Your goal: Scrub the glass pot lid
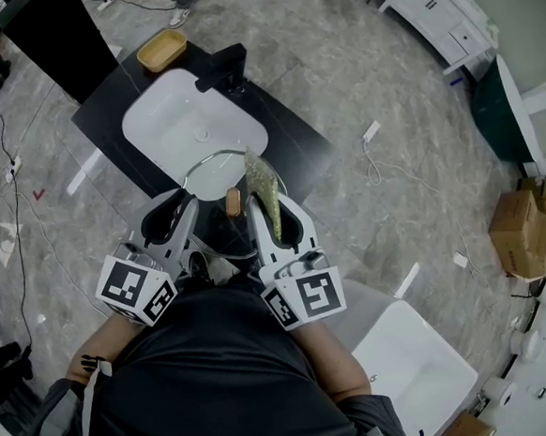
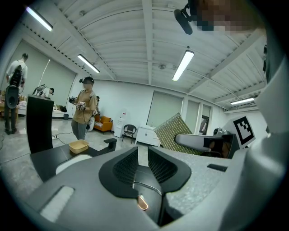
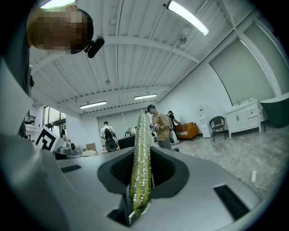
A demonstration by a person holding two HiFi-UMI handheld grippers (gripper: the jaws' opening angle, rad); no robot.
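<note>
Grey stone floor surrounds a black worktop [image 1: 290, 136] with a white sink basin [image 1: 166, 117], a black tap [image 1: 227, 70] and a tan tray [image 1: 162, 50]. Nearer the person, above the worktop's edge, the left hand-held gripper [image 1: 180, 208] has its jaws drawn close on the glass pot lid [image 1: 213, 155], gripping it at the metal rim, with the brown knob [image 1: 232, 202] turned toward the person. The right hand-held gripper [image 3: 141, 173] is clamped on a glittery green scouring pad [image 3: 141, 144] standing on edge just beside the lid.
</note>
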